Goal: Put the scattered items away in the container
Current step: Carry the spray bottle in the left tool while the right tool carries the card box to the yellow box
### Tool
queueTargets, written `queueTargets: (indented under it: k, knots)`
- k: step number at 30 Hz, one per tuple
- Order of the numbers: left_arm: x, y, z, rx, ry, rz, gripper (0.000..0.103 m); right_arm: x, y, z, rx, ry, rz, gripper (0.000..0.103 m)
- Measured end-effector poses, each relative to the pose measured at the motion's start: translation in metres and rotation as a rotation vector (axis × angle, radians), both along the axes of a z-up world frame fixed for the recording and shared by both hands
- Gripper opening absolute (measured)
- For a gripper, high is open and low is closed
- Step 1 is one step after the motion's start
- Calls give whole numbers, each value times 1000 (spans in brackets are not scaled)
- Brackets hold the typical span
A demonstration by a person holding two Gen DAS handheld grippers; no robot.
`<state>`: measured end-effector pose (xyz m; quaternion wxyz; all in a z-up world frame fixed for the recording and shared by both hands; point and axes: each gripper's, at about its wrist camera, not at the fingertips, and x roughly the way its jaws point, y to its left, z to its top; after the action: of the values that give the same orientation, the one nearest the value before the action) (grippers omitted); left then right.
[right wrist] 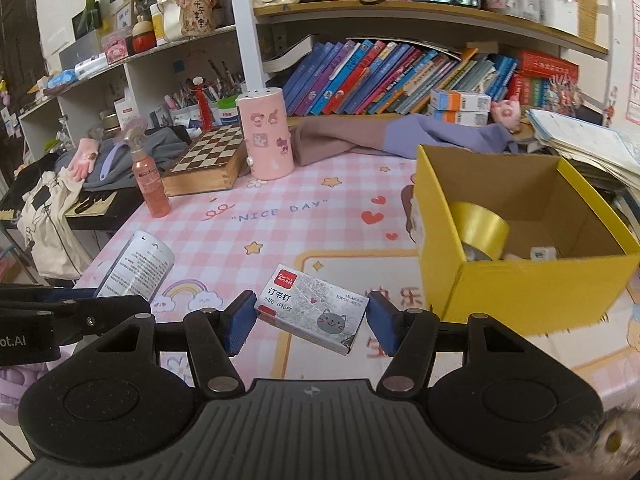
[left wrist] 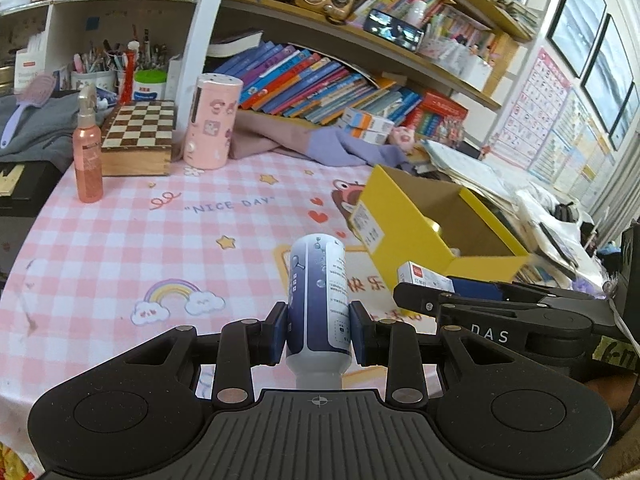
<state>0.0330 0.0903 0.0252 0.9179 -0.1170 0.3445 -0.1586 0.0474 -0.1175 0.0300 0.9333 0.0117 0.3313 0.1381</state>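
The yellow box [right wrist: 524, 280] stands open on the pink checked tablecloth [right wrist: 280, 220], right of the grippers, with a roll of yellow tape [right wrist: 480, 228] inside. Just left of it, the right gripper [right wrist: 312, 320] holds a small staple box [right wrist: 312, 308] between its blue pads, lifted off the cloth. Further left, the left gripper [left wrist: 318, 332] has its jaws narrow, clamped on a blue and white bottle [left wrist: 320, 300]. A pink spray bottle [right wrist: 150, 184], a chessboard box [right wrist: 208, 160] and a pink canister [right wrist: 266, 136] stand well behind.
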Motion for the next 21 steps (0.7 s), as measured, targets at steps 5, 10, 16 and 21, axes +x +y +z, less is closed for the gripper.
queueTargets:
  k: [5, 10, 16, 21]
  knots:
    - [-14, -7, -1, -9, 3, -27, 31, -22, -10, -2, -1, 6, -30, 58]
    - [-20, -20, 0, -10, 6, -73, 31, -40, -22, -3, 3, 15, -74, 58]
    - [-23, -35, -2, -15, 11, -125, 31, -58, -38, -3, 2, 19, -129, 58]
    - [-25, -51, -4, -17, 16, -184, 31, -69, -54, -3, 0, 31, -188, 58]
